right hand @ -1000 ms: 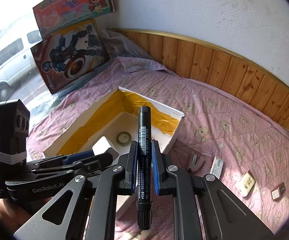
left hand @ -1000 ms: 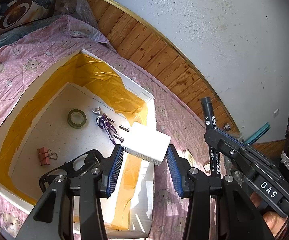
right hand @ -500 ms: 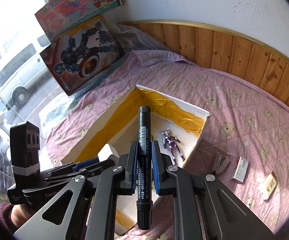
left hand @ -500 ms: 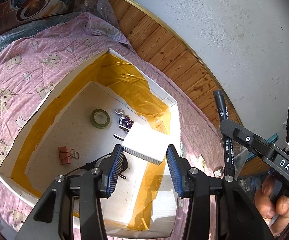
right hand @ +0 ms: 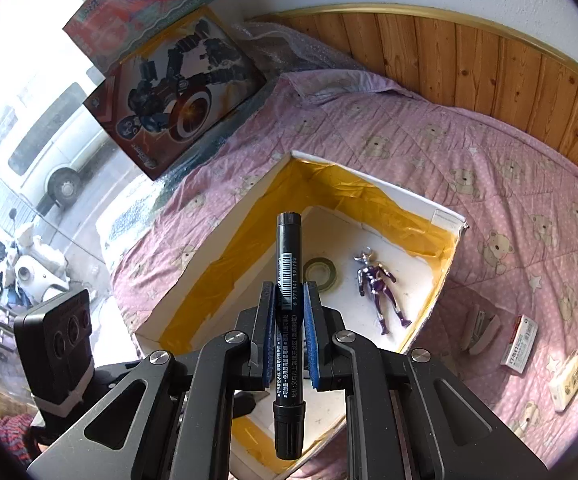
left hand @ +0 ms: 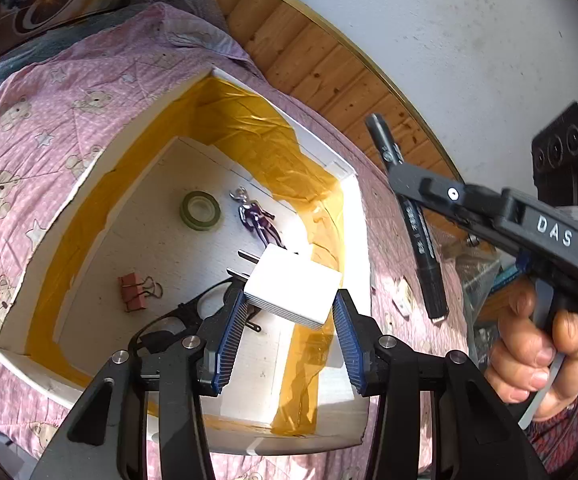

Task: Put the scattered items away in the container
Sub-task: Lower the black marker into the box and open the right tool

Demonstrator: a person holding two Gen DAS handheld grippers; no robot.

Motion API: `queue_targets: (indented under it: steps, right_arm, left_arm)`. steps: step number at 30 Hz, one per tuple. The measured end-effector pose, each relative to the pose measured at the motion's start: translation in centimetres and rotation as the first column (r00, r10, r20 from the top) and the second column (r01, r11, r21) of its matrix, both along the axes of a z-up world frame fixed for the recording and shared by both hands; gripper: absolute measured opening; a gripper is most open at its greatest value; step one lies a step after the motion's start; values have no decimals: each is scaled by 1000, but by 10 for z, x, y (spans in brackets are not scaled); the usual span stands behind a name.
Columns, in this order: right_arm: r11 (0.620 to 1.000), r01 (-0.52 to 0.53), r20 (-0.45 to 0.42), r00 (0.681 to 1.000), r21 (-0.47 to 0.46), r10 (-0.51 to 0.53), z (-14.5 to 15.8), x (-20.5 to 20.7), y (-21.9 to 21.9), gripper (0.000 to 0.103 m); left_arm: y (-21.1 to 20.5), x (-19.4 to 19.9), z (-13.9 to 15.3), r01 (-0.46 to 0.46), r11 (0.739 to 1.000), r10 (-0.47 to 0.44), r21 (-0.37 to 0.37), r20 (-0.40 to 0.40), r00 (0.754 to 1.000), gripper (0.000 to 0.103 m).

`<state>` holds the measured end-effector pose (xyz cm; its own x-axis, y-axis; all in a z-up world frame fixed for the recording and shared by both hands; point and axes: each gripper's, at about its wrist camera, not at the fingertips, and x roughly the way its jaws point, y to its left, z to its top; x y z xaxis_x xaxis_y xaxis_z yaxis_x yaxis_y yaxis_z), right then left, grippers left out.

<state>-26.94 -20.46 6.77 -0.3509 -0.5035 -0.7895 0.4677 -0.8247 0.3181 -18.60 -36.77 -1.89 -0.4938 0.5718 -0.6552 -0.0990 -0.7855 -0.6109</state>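
- Change since the earlier frames: both grippers have travelled further over the white box (left hand: 359, 216), so its floor now fills more of each wrist view; the purple figure, hidden behind the marker a second ago in the right wrist view, now shows in full.
- Left gripper (left hand: 289, 320): blue pads closed against both sides of a white block (left hand: 295, 290), which hangs above the box interior, toward its near right wall.
- Right gripper (right hand: 287, 334): jaws clamped on a black marker (right hand: 288, 320), held lengthwise along the fingers with its far end over the box. A hand (left hand: 541, 354) works the trigger.
- Box floor, near: pink binder clip (left hand: 133, 292) and a black-framed item partly hidden behind the left fingers; what it is cannot be told.
- Box floor, further: green tape roll (left hand: 200, 211) and purple figure (right hand: 381, 286), just beside each other.
- Beyond the box, on the pink quilt (right hand: 489, 152): small packets (right hand: 519, 344) not yet collected, well apart from the box.
- Step in hand, as judged: delivering two items at once.
- Next move calls for: lowering each gripper inside the walls, opening the jaws over bare floor, then returning for the packets.
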Motion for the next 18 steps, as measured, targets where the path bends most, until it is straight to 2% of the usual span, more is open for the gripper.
queue_targets:
  steps: [4,8,13,18]
  right_arm:
    - [1000,-13,30,999,2,13,-9,-7,-2,14]
    - [1000,-19,59,998,-1,19,-16,-18,-5,14]
    - [999,-47,96,994,-12,48,-22,-32,-16,14]
    - [980,-196,103,976,19,193,-27,-36,-49,14]
  left_arm:
    - [25,3,3,117,991,-119,-66,-23,993,46]
    - [40,6,1,189,975,-193,-115,-27,981,46]
    - [44,4,-9,218,966,-220,-137,-5,975,46]
    - [40,2,-20,220,964,-218,-149,34,975,46]
